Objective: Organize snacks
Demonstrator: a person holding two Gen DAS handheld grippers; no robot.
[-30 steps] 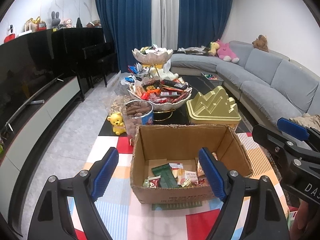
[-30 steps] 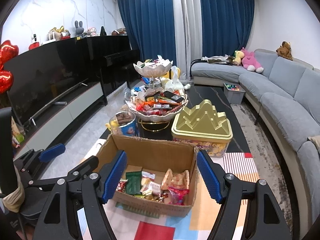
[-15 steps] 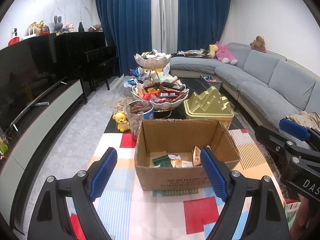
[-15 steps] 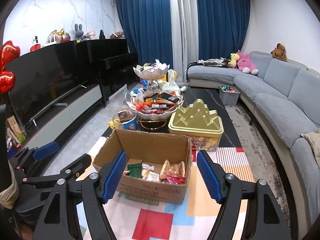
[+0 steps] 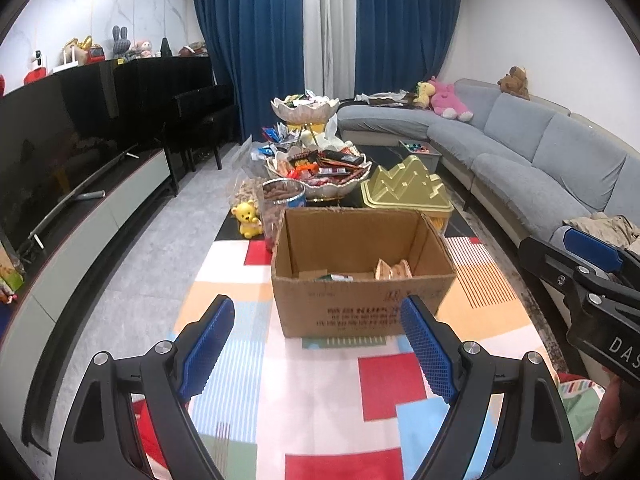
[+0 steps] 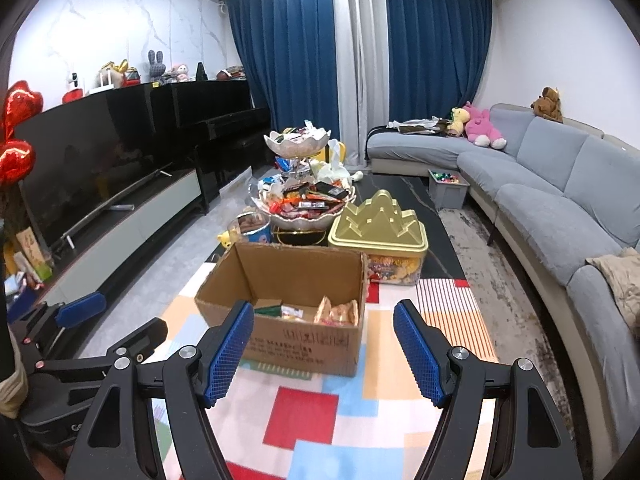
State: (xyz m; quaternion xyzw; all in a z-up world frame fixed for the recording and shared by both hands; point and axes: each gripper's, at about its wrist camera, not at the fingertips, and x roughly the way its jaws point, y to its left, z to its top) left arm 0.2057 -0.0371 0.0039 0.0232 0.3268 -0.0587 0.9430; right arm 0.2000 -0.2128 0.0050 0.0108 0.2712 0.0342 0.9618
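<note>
Both claws stand wide with nothing between their blue ribbed pads: the left gripper (image 5: 316, 344) and the right gripper (image 6: 324, 350) each hang over the colourful patchwork table cover (image 5: 384, 376), empty, short of the box. In the left view the right claw juts in at three o'clock; in the right view the left claw sits at eight o'clock.

Largest first: the grey sectional sofa (image 6: 560, 184) runs from one to four o'clock, the black television cabinet (image 6: 120, 152) from nine to ten. At twelve o'clock stands the two-tier white petal-shaped snack stand (image 6: 304, 208), its bowls heaped with wrapped bars. Just right of it sits the gold mountain-lidded biscuit tin (image 6: 378, 220). Dead centre is the open brown cardboard box (image 5: 360, 312), holding a few packets: a green wrapper, small white sachets and a crinkled orange-and-tan bag (image 6: 340, 312). What lies under them I cannot quite make out. Behind the box at eleven o'clock are a clear round tub of brown nuts (image 5: 282, 196) and a small yellow bear figurine (image 5: 249, 218).

Risks, as I judge them: the stand is tall and piled high, so a claw reaching over the box could clip the lower bowl and spill wrappers. The box is light; a snagged flap would drag it. Thin, slick packets may slip from a shallow pinch.
</note>
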